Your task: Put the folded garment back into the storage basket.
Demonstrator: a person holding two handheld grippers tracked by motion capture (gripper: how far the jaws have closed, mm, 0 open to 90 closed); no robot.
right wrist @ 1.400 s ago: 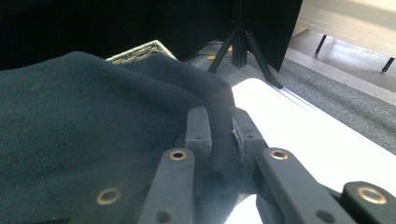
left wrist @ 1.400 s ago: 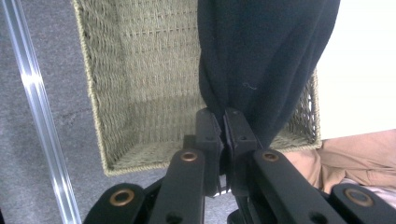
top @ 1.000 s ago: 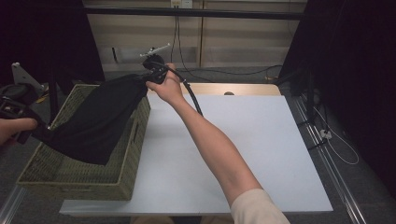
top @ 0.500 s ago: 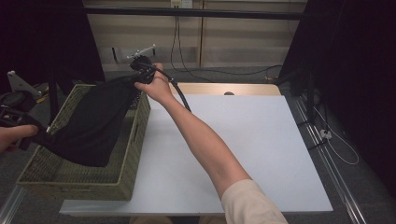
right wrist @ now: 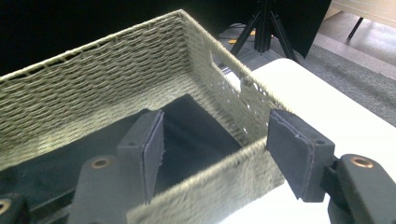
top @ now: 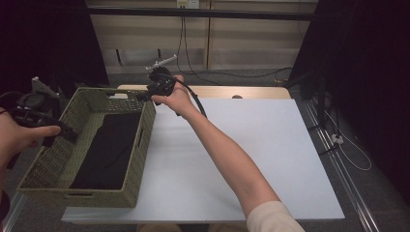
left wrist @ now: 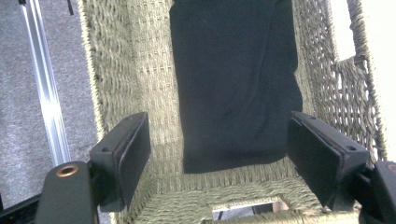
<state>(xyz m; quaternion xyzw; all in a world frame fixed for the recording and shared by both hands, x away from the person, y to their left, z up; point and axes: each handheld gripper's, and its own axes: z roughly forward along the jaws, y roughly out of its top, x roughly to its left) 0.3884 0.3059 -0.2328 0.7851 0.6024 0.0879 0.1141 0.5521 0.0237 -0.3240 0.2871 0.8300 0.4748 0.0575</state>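
We have the black cloth (top: 109,150) lying flat in the woven basket (top: 53,159).
Our left gripper (left wrist: 217,154) and right gripper (right wrist: 215,149) have just been opening; both gape wide, holding nothing.

cloth (left wrist: 236,84): far end cut off by top edge of left gripper view | cloth near right gripper (right wrist: 212,154): part hidden behind its inner jaw and the basket (right wrist: 116,79) rim | basket: near corner blurred beneath right gripper | left hand (top: 17,137): cut off at high view's left edge
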